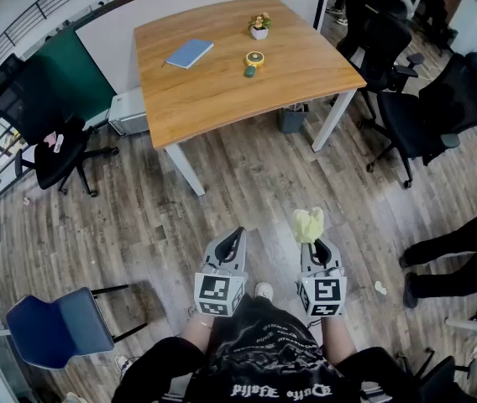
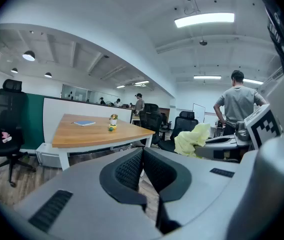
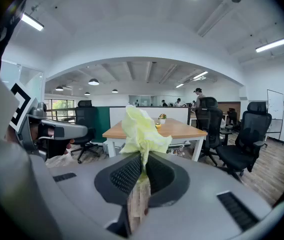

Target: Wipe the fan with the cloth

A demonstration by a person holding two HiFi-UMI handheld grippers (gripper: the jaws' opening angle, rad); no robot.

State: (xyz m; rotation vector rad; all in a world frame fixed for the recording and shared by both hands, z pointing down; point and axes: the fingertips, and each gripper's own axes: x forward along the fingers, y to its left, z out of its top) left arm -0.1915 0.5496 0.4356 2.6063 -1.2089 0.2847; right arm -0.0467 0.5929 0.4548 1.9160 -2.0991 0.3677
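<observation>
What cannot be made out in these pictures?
Small round yellow object on the wooden table: too small in every view to confirm it is the fan.
Pale yellow cloth: lower end hidden inside the shut right gripper, right gripper view.
Person in dark trousers: cut off by head view's right edge.

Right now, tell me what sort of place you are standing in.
Most likely an open-plan office: a wooden desk stands in the middle, black swivel chairs are set around it, and strip lights run along the ceiling.
</observation>
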